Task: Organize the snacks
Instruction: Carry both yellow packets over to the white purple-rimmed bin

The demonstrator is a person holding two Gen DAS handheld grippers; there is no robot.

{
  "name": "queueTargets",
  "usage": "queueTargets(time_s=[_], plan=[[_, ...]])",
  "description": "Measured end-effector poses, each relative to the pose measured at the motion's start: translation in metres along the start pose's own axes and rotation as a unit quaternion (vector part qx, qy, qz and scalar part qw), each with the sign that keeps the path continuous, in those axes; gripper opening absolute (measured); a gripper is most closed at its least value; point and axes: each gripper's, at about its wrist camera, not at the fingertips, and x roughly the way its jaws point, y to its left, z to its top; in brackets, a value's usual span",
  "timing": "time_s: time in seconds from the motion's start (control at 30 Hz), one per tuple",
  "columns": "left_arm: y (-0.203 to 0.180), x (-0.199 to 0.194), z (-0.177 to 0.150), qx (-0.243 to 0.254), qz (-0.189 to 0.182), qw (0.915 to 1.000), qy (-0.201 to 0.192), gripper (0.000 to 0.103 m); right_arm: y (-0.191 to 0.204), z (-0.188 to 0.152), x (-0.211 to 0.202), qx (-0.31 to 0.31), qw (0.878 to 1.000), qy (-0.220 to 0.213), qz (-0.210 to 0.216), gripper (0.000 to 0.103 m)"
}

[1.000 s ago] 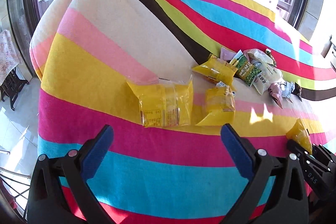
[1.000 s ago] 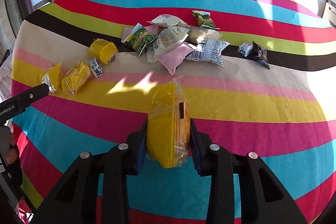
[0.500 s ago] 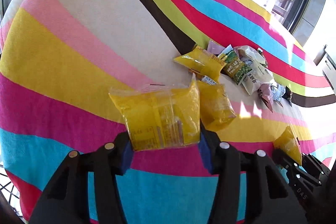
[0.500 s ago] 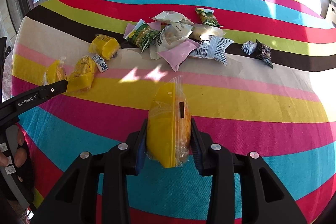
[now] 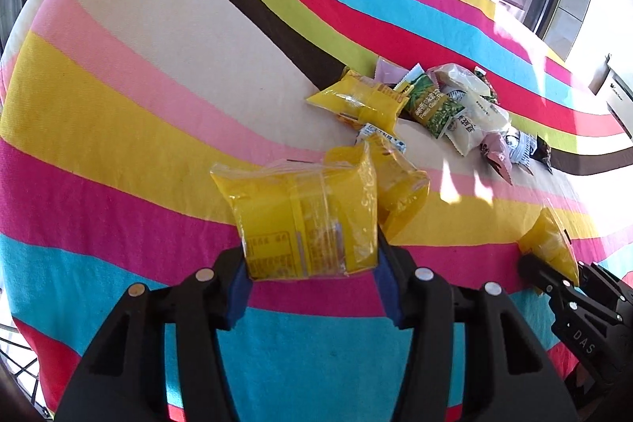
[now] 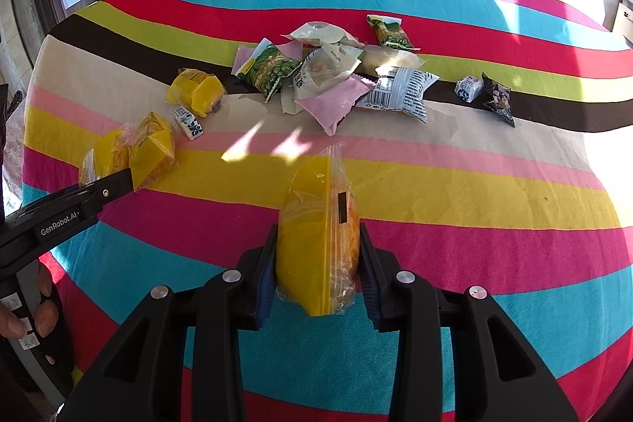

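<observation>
Left wrist view: two yellow snacks getting pulled out for sorting

Yellow snack pack (image 5: 308, 224) sits clamped in the left tool (image 5: 310, 287) over the table (image 5: 118, 105); the right tool (image 6: 318, 271) grips another yellow pack (image 6: 316, 244) edge-up, probably grouping yellows away from the mixed pile (image 6: 336, 78).

Between left gripper (image 5: 312, 273) fingers: snack packet (image 5: 304, 220)
Ahead-right: second packet (image 5: 399, 190)
Beyond: snack pile (image 5: 447, 105)

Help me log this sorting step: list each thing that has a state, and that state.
Left gripper: shut on a yellow plastic snack packet.
Right gripper: shut on a yellow-and-clear snack packet, held on edge.
Mixed snack pile: lying loose on the striped tablecloth.
</observation>
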Motion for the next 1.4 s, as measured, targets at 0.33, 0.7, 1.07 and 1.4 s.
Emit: queueTargets(time_s=[0.33,0.7,1.07,1.4], plan=[[0.004,-0.008,-0.004,-0.01,0.002,0.9999,-0.001,0.052,-0.015,-0.005,-0.022,0.051,0.997,-0.042,0.034,0.036],[-0.046,-0.039,-0.054,0.098,-0.021,0.9945,0.029,0.052,-0.016,-0.047,-0.055,0.08,0.995,-0.019,0.06,0.036],[-0.063,-0.049,-0.064,0.132,-0.023,0.9906,0.027,0.053,-0.023,-0.065,-0.086,0.068,0.996,-0.036,0.049,0.036],[-0.099,-0.073,-0.076,0.199,-0.036,0.9791,0.015,0.053,-0.044,-0.086,-0.134,0.065,0.995,-0.067,0.024,0.036]])
